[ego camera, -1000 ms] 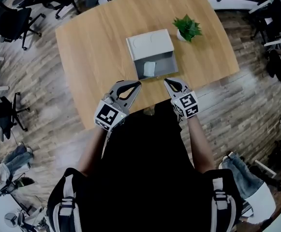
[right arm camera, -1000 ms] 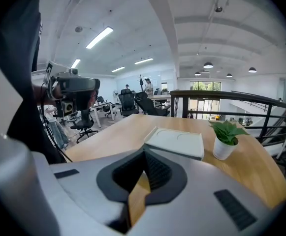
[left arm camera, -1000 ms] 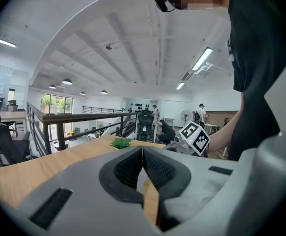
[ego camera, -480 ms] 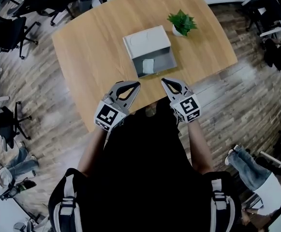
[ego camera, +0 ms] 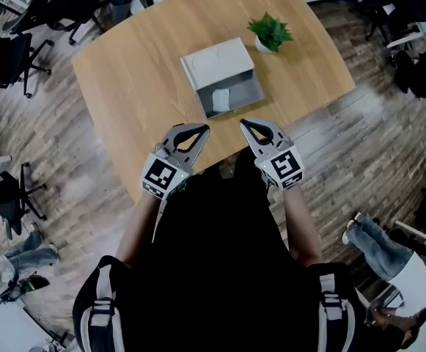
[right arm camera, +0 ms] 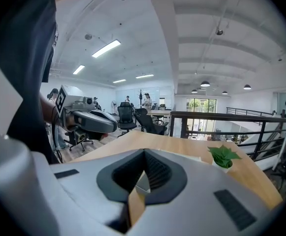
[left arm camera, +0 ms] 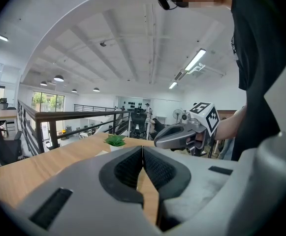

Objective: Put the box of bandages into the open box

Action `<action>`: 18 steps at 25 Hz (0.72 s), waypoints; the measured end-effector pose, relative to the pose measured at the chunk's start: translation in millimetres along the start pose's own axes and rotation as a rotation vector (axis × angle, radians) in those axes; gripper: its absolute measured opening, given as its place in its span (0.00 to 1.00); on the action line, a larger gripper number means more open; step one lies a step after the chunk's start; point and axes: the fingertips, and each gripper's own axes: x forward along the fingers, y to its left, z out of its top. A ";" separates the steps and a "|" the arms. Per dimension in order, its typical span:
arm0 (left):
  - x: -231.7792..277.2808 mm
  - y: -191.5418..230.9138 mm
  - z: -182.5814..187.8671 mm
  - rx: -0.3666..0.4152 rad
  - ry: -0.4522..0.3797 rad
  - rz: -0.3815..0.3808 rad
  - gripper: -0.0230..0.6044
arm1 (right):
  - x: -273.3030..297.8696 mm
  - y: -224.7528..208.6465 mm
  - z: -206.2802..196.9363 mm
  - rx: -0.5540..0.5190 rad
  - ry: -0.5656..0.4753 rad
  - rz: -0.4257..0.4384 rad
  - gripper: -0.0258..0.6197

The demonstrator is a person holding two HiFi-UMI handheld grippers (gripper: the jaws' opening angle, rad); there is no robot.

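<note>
Nearest, the left gripper (ego camera: 204, 128) and right gripper (ego camera: 244, 122) hover side by side over the table's near edge. They are almost where they were 1 second ago, though the right one has edged a little leftward. Each gripper's own view shows its 2 jaws together at the tips, with ribbed black pads lining grey shells. Nothing is clamped; only bare tabletop shows through the gap behind the tips.

The 2 grippers are apart from each other and from the open box (ego camera: 251, 90), which sits just beyond them with free tabletop between. Across the 3 head views the table and everything on it has slid leftward and slightly upward in the picture, keeping its layout.

The table (ego camera: 136, 72) is a light wood-grain slab with rounded corners. A wide bare stretch lies left of the box, and a narrower one to its right. The box is a grey, straight-walled tray with its white lid (ego camera: 216, 62) laid back on the far side. The box of bandages (ego camera: 221, 99), small, pale and rectangular, lies inside the tray toward its left wall.

Further off, a potted plant (ego camera: 269, 30) stands near the far right edge, close to the lid's corner but not touching it. Plank floor (ego camera: 344, 134) surrounds the table.
</note>
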 end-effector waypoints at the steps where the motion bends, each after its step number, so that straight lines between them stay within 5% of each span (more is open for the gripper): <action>1: 0.6 0.5 -0.5 -0.001 -0.002 -0.003 0.07 | -0.4 0.3 1.6 -0.003 -0.003 -0.002 0.08; 18: 7.4 -9.0 0.5 0.015 -0.002 -0.025 0.07 | -10.9 5.3 7.3 -0.015 -0.020 -0.008 0.08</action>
